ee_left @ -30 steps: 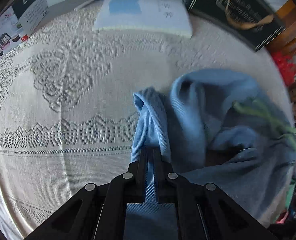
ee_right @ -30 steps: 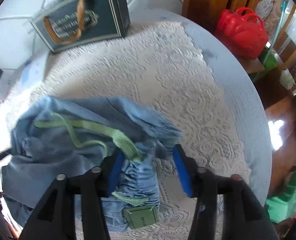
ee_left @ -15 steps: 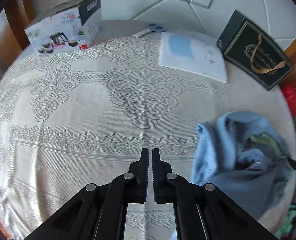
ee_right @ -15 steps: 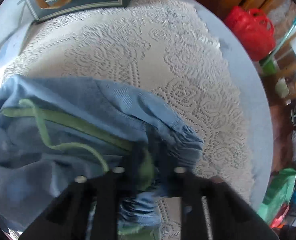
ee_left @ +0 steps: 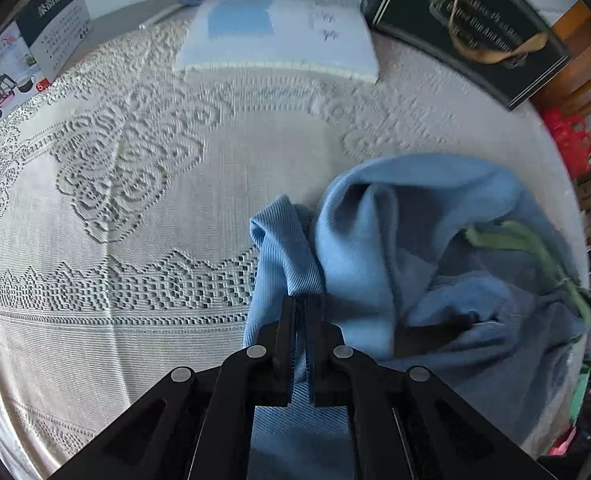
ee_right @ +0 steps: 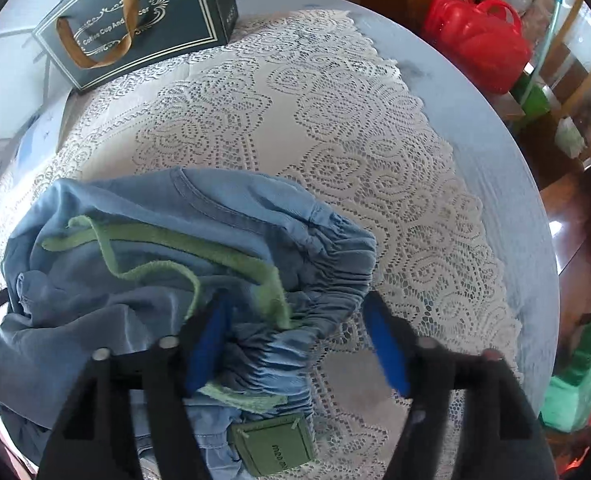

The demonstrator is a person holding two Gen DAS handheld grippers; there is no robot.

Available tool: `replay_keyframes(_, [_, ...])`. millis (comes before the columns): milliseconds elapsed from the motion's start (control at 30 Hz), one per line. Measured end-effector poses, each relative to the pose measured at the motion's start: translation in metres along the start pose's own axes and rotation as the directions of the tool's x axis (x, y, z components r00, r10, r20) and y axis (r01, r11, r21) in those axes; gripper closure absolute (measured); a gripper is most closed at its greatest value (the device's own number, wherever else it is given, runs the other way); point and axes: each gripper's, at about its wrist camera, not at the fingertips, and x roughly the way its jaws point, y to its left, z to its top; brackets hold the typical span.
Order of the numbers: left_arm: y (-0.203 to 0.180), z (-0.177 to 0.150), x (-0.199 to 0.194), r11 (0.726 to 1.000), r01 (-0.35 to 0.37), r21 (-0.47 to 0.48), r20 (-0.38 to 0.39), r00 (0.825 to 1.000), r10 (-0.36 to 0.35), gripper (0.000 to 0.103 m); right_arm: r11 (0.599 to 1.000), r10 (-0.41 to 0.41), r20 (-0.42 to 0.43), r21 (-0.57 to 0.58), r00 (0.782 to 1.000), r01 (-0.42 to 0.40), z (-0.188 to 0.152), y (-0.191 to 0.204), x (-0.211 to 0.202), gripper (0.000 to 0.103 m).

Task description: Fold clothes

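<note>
Garment [ee_left: 415,248] bunched, shape unreadable; left gripper [ee_left: 300,304] pinches it; right gripper [ee_right: 295,320] opening astride its waistband.

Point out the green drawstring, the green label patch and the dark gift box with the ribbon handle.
green drawstring [ee_right: 143,270]: right wrist view, on its wavy middle stretch.
green label patch [ee_right: 273,446]: right wrist view, centre of the patch.
dark gift box [ee_right: 167,28]: right wrist view, on its printed front face.

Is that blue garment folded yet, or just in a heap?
Still a heap: the blue garment lies bunched and creased on the lace tablecloth, green drawstring trailing loose.
</note>
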Motion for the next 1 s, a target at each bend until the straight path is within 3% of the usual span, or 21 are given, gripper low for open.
replay_keyframes(100, [-0.002,-0.006,-0.003,1.000,0.001,0.012,0.050,0.999,-0.001,0.098,1.000,0.014,-0.005,0.019,1.000,-0.014,0.004,-0.003,0.008,0.034])
replay_keyframes(267, [0.011,-0.017,-0.010,0.996,0.086,-0.014,0.110,0.990,-0.084,0.097,0.997,0.030,-0.001,0.066,1.000,-0.030,0.014,-0.008,0.018,0.034])
replay_keyframes(433, [0.014,-0.018,-0.016,0.995,0.093,-0.035,0.107,0.990,-0.088,0.097,0.994,0.047,0.010,0.097,0.999,-0.048,0.022,-0.009,0.022,0.031])
replay_keyframes(500, [0.013,-0.018,-0.015,0.996,0.086,-0.033,0.111,0.990,-0.082,0.098,0.997,0.031,-0.029,0.074,0.999,-0.029,0.024,-0.003,0.033,0.023])
replay_keyframes(567, [0.015,-0.021,-0.017,0.997,0.069,-0.032,0.115,0.991,-0.064,0.098,1.000,-0.001,-0.083,0.028,0.997,0.004,0.021,0.008,0.046,0.024])
replay_keyframes(600, [0.017,-0.022,-0.018,0.998,0.060,-0.032,0.116,0.992,-0.056,0.099,1.000,-0.019,-0.076,0.002,0.997,0.019,0.020,0.013,0.047,0.030])
replay_keyframes(633, [0.018,-0.023,-0.019,0.998,0.051,-0.032,0.119,0.992,-0.047,0.100,0.999,-0.030,-0.059,-0.019,0.998,0.028,0.019,0.016,0.043,0.050])
replay_keyframes(733, [0.034,-0.021,-0.039,0.998,0.027,-0.062,0.175,0.984,-0.016,0.101,0.998,-0.031,-0.004,-0.053,1.000,0.031,0.017,0.023,0.023,0.095])
replay_keyframes(867, [0.073,-0.023,-0.092,0.993,0.011,-0.120,0.278,0.960,0.023,0.101,0.998,-0.025,0.100,-0.056,0.995,0.031,0.019,0.021,-0.016,0.096])
replay_keyframes(933, [0.092,-0.024,-0.116,0.989,0.015,-0.146,0.318,0.948,0.032,0.101,0.999,-0.015,0.108,-0.042,0.994,0.019,0.020,0.018,-0.024,0.096])
replay_keyframes(1000, [0.100,-0.023,-0.123,0.985,0.096,-0.141,0.315,0.948,-0.047,0.101,1.000,-0.005,0.112,-0.027,0.994,0.008,0.021,0.016,-0.031,0.096])
